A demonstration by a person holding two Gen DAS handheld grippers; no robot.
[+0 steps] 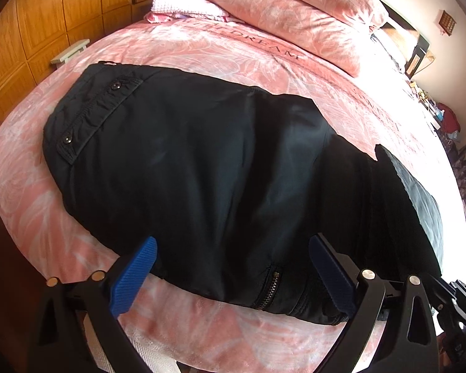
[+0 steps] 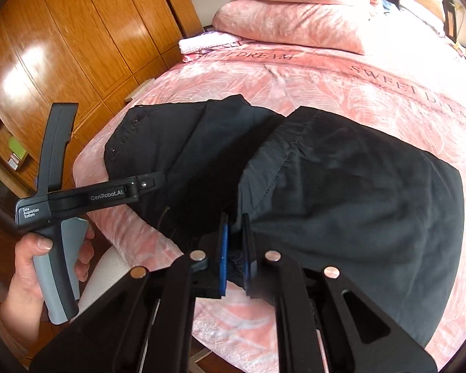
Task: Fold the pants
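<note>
Black pants [image 1: 202,171] lie across the pink bed, waistband with snap buttons at the far left, a zipper near the front edge. My left gripper [image 1: 233,267] is open, its blue pads straddling the near edge of the pants, holding nothing. In the right wrist view the pants [image 2: 357,192] are partly folded, with a leg lifted over the rest. My right gripper [image 2: 234,248] is shut on a fold of the black pants fabric. The left gripper's handle [image 2: 56,205], held by a hand, shows at the left there.
The pink bedspread [image 1: 233,59] covers the bed. Pink pillows [image 2: 295,21] and a folded white towel [image 1: 186,6] lie at the head. A wooden wardrobe [image 2: 77,46] stands to the left, close to the bed. Cluttered furniture [image 1: 444,118] is at the right.
</note>
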